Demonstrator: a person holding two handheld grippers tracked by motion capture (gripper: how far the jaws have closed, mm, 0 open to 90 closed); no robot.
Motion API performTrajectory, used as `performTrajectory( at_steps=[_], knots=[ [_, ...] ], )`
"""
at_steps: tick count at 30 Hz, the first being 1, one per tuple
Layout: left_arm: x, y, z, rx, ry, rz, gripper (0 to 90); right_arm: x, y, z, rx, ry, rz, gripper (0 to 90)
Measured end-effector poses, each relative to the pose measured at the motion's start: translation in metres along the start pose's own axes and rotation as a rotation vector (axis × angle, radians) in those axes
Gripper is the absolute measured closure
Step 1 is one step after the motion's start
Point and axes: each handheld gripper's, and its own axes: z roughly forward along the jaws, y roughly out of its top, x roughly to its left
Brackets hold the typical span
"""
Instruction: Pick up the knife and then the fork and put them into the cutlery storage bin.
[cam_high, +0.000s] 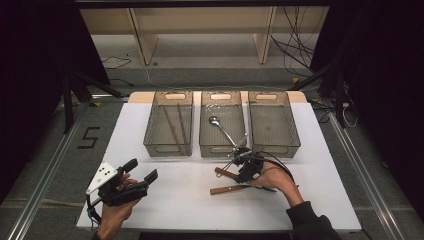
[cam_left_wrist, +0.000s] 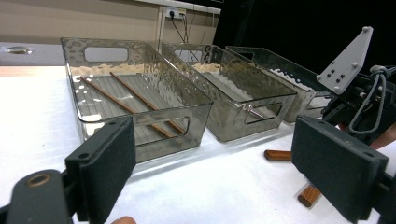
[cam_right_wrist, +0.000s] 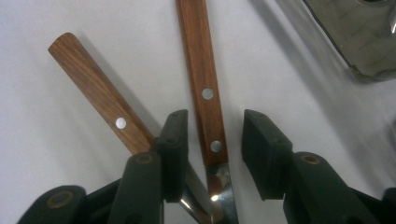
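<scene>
The wooden-handled knife (cam_right_wrist: 205, 93) is lying on the white table (cam_high: 175, 200), at six o'clock from the middle bin (cam_high: 222, 125). The right gripper (cam_right_wrist: 212, 140) is straddling its handle, jaws apart, pads not pressing. A second wooden-handled utensil (cam_right_wrist: 100, 105) is lying at its nine o'clock. The left gripper (cam_high: 142, 172) is hovering wide open.
</scene>
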Motion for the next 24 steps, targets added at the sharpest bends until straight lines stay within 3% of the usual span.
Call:
performTrajectory(
  at_steps=[24],
  knots=[
    [0.0002, -0.0002, -0.0002, 0.0, 0.003, 0.002, 13.6, 0.008, 0.006, 0.0059, 0.061, -0.045, -0.064, 76.1]
  ],
)
